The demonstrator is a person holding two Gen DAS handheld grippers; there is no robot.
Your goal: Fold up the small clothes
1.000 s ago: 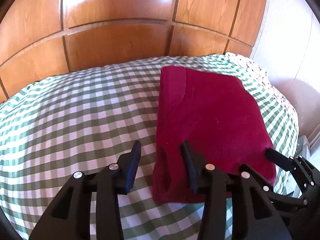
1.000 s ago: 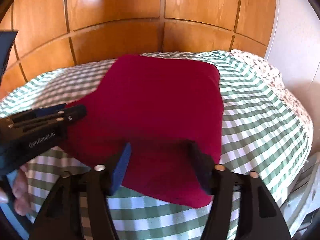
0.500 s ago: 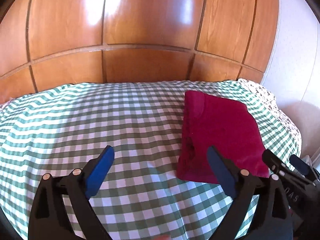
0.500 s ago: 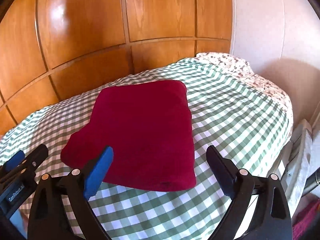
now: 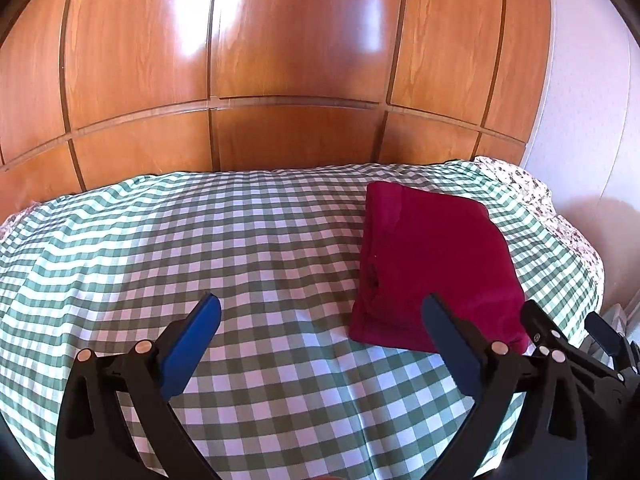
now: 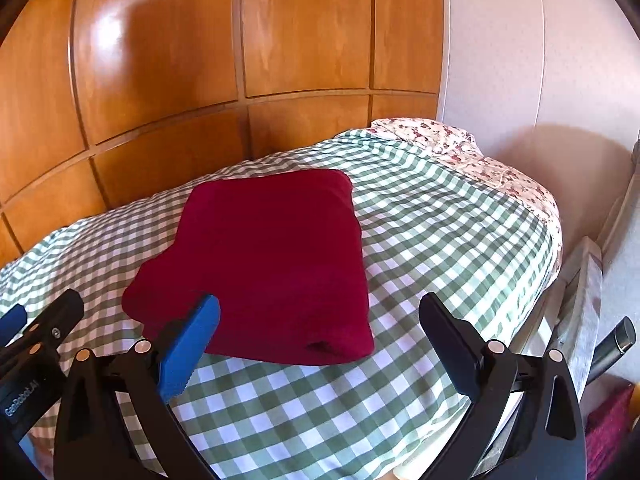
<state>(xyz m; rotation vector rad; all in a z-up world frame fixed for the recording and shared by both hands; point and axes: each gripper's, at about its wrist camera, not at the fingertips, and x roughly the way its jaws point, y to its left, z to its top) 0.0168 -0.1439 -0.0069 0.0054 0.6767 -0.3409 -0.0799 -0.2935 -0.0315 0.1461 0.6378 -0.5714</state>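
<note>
left hand-held gripper wide, raised over bed | right hand-held gripper wide, empty | garment folded near right edge | both backed off since 1 s ago

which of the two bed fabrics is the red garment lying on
The green-and-white checked cover, not the floral sheet. The folded red garment rests wholly on the checks; the floral fabric shows only along the bed's far right edge.

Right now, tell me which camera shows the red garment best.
The right wrist view: the garment lies folded near mid-frame, nearly its whole top visible, only its near left edge hidden by a finger. The left wrist view shows the garment off to the right, foreshortened, its near corner behind a finger.
</note>
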